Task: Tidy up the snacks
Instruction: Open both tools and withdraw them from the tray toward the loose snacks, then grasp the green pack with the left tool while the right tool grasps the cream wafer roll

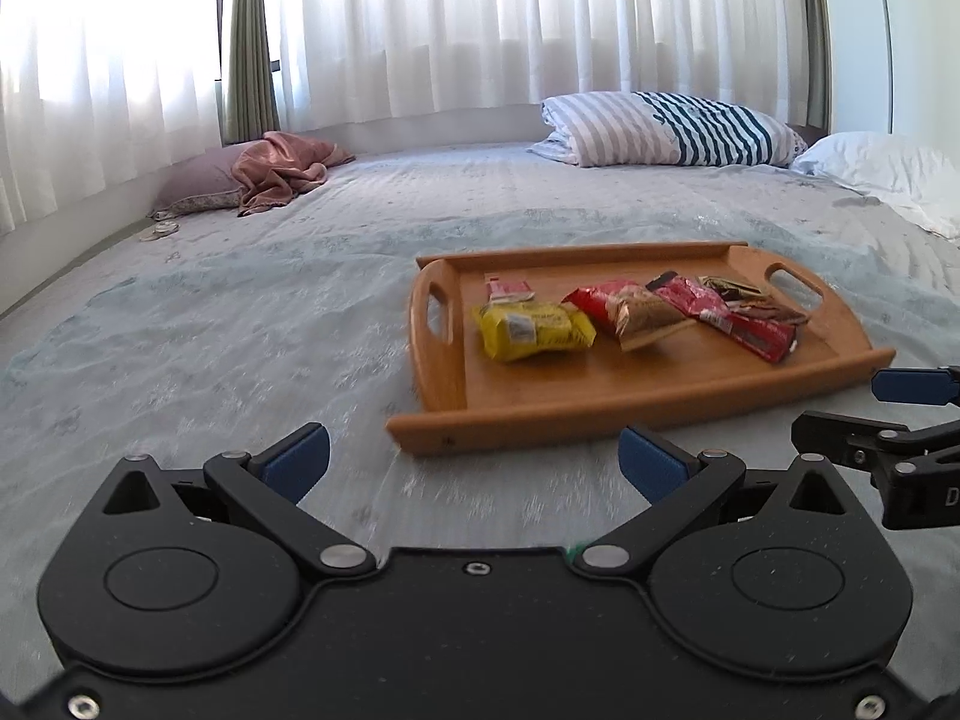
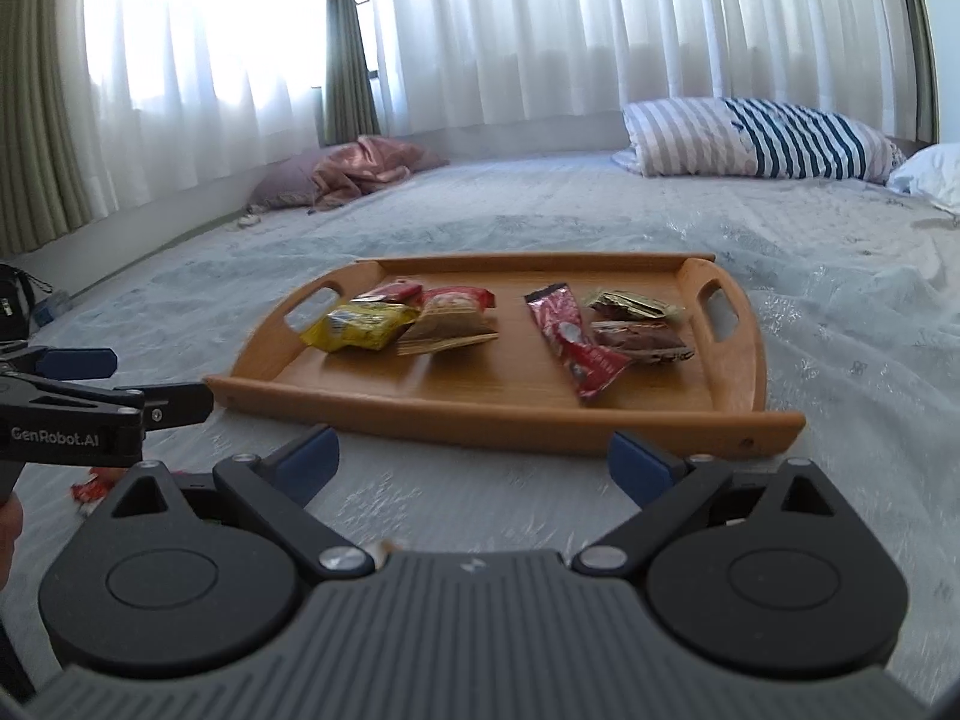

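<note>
A wooden tray [image 1: 660, 390] [image 2: 480, 414] lies on the bed and holds several snack packets: a yellow packet [image 1: 534, 330] [image 2: 360, 324], a red-and-tan packet [image 1: 630, 312] [image 2: 450, 318], a long red bar [image 1: 726, 315] [image 2: 576, 342], a brown packet [image 2: 639, 339] and a gold packet [image 2: 630, 303]. My left gripper [image 1: 474, 462] is open and empty, just short of the tray's near rim. My right gripper [image 2: 474, 465] is open and empty, also just short of the near rim. A small red wrapper [image 2: 90, 489] lies on the bed under the left gripper.
The bed is covered with a pale blue sheet [image 1: 240, 330]. A striped pillow [image 1: 672, 129] and a white pillow [image 1: 888, 174] lie at the far right, a pink cloth on a pillow [image 1: 276, 174] at the far left. Curtains [image 1: 480, 24] hang behind.
</note>
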Available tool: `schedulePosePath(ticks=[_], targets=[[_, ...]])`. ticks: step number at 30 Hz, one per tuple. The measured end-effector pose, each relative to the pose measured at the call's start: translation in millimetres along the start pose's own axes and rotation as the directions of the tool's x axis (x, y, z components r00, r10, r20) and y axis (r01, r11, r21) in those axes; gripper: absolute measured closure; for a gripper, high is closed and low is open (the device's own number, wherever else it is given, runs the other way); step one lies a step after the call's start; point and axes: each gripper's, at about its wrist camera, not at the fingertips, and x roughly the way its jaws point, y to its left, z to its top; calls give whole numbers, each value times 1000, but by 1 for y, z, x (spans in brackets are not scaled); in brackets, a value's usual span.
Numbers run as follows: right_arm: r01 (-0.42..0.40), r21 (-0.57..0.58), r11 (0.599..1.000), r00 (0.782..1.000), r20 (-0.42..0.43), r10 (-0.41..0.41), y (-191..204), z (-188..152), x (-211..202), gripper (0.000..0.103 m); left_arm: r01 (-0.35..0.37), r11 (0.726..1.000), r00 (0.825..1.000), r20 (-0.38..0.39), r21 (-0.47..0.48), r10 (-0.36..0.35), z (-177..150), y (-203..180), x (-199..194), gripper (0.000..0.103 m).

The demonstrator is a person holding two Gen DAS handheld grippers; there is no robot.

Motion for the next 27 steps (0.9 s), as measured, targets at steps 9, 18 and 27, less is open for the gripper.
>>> schedulePosePath(ticks=[9, 18, 27], targets=[[-58, -32, 998, 998, 19, 59, 15, -30, -7, 0, 95, 995, 995, -8, -14, -95, -25, 5, -20, 22], [-56, -55, 997, 998, 10, 57, 19, -42, -3, 0, 177, 984, 983, -56, 13, -176, -38, -12, -19, 59], [-56, -174, 983, 998, -6, 55, 37, -46, -1, 0, 181, 983, 981, -82, 19, -179, -39, -24, -9, 67]])
